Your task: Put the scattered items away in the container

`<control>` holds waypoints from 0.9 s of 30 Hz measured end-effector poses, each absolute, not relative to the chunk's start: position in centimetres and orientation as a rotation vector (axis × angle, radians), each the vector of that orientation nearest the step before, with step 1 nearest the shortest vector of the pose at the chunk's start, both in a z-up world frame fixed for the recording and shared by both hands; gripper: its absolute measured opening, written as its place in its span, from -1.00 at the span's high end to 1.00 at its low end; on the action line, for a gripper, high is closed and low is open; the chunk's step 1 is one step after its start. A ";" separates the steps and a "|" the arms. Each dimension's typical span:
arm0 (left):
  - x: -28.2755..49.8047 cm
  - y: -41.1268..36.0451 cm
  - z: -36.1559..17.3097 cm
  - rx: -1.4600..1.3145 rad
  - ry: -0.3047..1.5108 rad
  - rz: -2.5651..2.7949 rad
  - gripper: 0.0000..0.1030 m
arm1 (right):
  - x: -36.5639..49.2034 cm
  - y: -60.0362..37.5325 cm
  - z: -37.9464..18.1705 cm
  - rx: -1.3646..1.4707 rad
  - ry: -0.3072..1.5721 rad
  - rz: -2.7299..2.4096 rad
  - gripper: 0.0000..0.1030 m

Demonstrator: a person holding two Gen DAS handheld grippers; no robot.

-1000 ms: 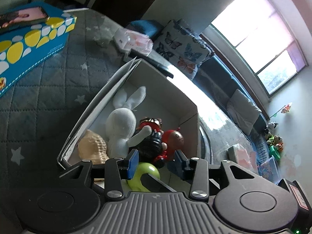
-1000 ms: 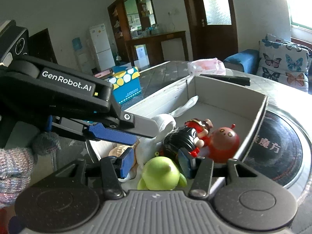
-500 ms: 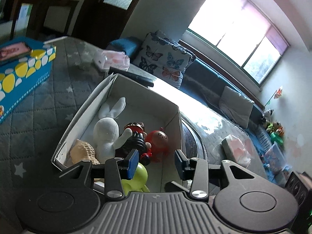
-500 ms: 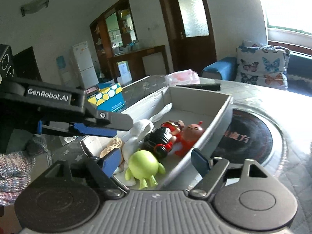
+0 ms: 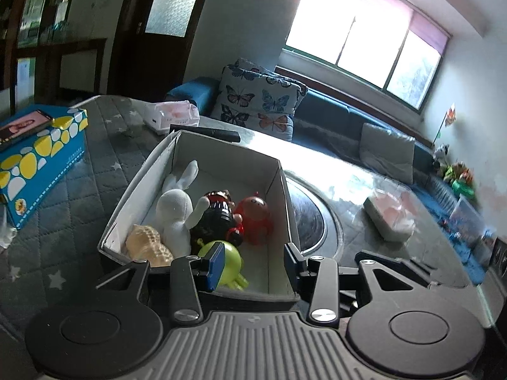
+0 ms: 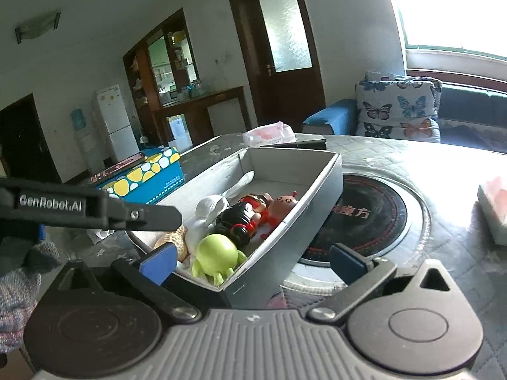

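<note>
My right gripper [image 6: 250, 261] is opening, nothing between its jaws; my left gripper [image 5: 252, 264] stands half apart, empty. The green toy [image 6: 215, 258] lies in the box [image 6: 323, 196]; light, smooth, best pinched across its round body

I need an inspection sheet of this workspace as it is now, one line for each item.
Surface: grey quilted table cover with stars.
Job's things: open grey cardboard box holds white plush rabbit, green round toy, red round figure, black-and-red doll, beige shell-like toy.
Clutter: blue tissue box with yellow spots, pink packet.
Grippers: left hand-held gripper open, empty; right hand-held gripper opening, holding nothing.
Cables: nothing seen.
Surroundings: butterfly cushion, sofa, window.
</note>
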State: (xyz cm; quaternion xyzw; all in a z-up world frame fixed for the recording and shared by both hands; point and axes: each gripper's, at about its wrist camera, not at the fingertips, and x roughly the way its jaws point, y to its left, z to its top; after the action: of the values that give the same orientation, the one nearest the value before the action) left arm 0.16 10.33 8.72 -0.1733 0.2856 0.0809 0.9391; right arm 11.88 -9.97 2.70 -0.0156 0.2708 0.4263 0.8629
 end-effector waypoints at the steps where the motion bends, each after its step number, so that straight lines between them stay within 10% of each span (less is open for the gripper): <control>1: -0.1 10.1 8.7 -0.346 0.588 0.167 0.17 | 11.6 -10.0 2.7 -0.041 0.562 0.884 -1.00; 27: -4.6 7.9 6.4 -0.285 0.622 0.206 0.17 | 7.4 -11.5 0.9 -0.050 0.591 0.815 -1.00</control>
State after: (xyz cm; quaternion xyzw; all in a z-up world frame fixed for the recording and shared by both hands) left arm -4.55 7.95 6.44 -0.1393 0.3043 0.1008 0.9369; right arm 7.44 -11.49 0.90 -0.0239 0.2834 0.3906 0.8755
